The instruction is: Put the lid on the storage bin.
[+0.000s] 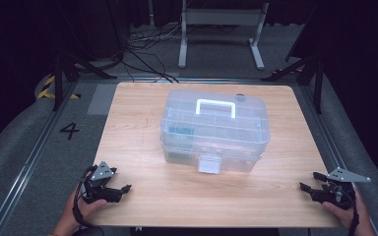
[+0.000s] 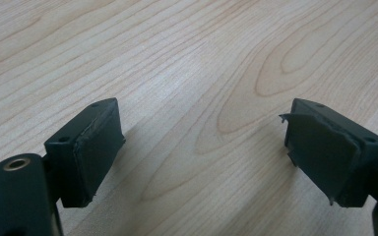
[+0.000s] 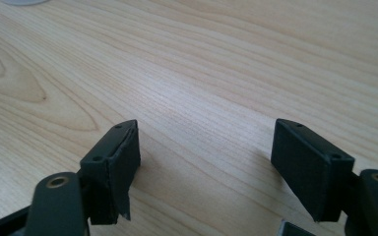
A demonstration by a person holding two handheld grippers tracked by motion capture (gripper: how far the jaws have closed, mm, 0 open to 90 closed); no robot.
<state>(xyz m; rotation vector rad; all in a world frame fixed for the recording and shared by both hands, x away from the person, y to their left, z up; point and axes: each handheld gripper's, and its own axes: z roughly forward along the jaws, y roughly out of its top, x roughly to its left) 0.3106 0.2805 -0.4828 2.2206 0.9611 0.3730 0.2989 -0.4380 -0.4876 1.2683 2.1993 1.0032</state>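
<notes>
The clear plastic storage box [image 1: 213, 129] sits ahead of both grippers and between them, long axis crosswise. The left gripper [image 1: 119, 191] and the right gripper [image 1: 307, 189] hold empty, parted jaws low over the wooden table [image 1: 142, 105], about equally far.

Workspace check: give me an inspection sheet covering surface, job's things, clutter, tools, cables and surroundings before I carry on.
Surface: light wooden table, bare around the box.
Job's things: clear plastic box at the table's middle, lid down, white handle on top, front latch facing the person.
Clutter: nothing seen.
Tools: left tool and right tool at the near corners, both open, nothing between the jaws.
Cables: loose bundle on the floor beyond the table.
Surroundings: grey floor, white stand, dark tripod legs, a number 4 marking.
</notes>
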